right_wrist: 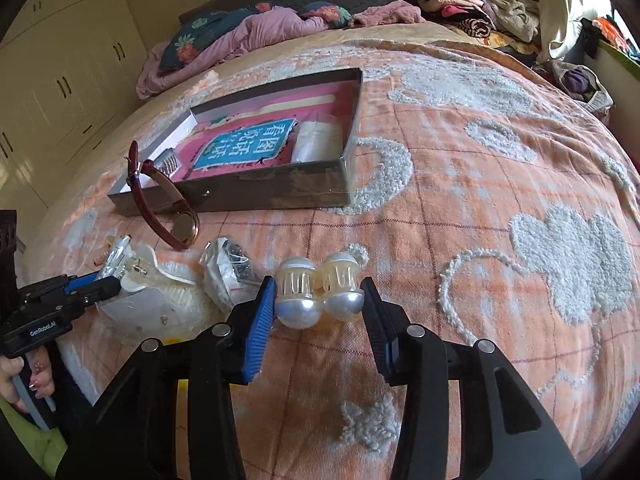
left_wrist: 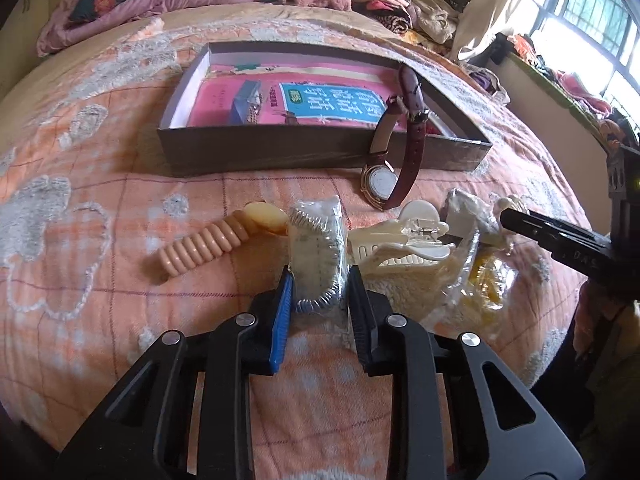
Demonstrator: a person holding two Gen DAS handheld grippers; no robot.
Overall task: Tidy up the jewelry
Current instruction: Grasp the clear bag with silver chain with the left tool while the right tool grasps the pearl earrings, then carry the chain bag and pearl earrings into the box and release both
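Observation:
My left gripper [left_wrist: 320, 284] is shut on a clear bag holding a coiled silver-blue chain [left_wrist: 318, 248], just above the bedspread. My right gripper [right_wrist: 320, 294] is shut on a pearl hair clip [right_wrist: 320, 290] and holds it above the bed. A brown-strap watch [left_wrist: 390, 160] leans against the shallow dark box [left_wrist: 320, 154]; it also shows in the right wrist view [right_wrist: 168, 208]. A cream claw clip [left_wrist: 404, 240], a peach coil hair tie [left_wrist: 204, 246] and more clear bags [left_wrist: 472, 264] lie in a row before the box. The box [right_wrist: 264, 192] holds a pink booklet [right_wrist: 244, 144].
The orange patterned bedspread [right_wrist: 500, 200] covers the bed. Pillows and a purple blanket [right_wrist: 248, 36] lie at the head. Piled clothes [right_wrist: 472, 12] sit at the far right corner. White wardrobes [right_wrist: 60, 72] stand at the left, a window [left_wrist: 592, 12] at the right.

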